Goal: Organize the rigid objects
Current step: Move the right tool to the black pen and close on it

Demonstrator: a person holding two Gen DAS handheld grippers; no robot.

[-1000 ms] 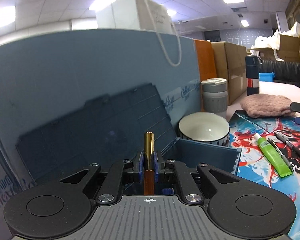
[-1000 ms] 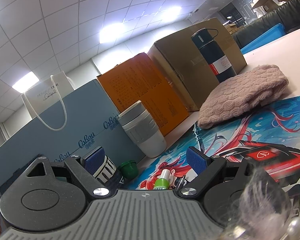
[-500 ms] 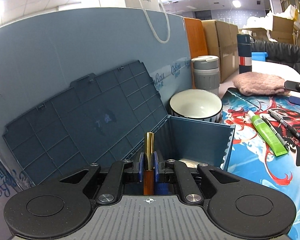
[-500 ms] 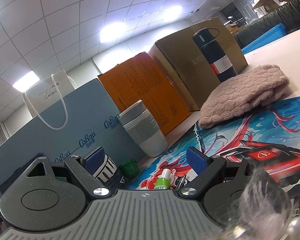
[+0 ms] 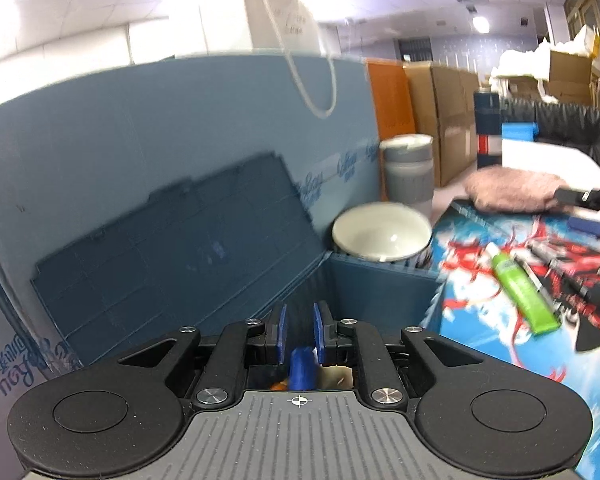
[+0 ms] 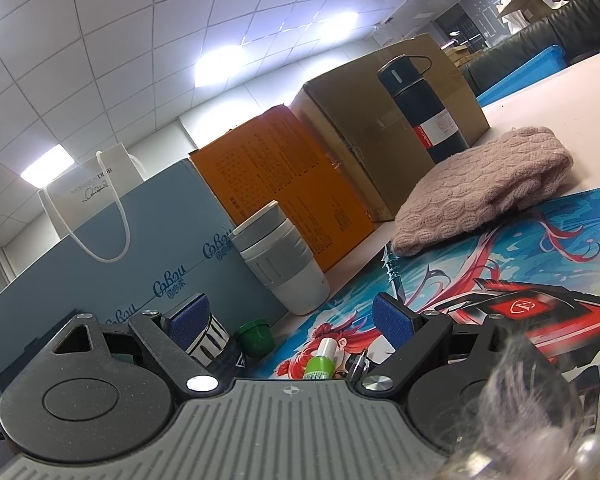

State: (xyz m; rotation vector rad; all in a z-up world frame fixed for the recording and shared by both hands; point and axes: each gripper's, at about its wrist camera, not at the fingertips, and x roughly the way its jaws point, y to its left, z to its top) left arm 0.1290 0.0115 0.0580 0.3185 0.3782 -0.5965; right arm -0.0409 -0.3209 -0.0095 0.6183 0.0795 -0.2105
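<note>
Letting go over the open storage box.
My left gripper fingers are opening above the blue box, nothing between them; my right gripper waits wide open near the green tube on the counter.

One bowl, one green tube, two cardboard boxes, one flask.

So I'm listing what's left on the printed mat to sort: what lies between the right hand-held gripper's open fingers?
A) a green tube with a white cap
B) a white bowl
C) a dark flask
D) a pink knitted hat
A: the green tube, white cap forward, lies on the mat between the right hand-held gripper fingers, untouched.
</note>
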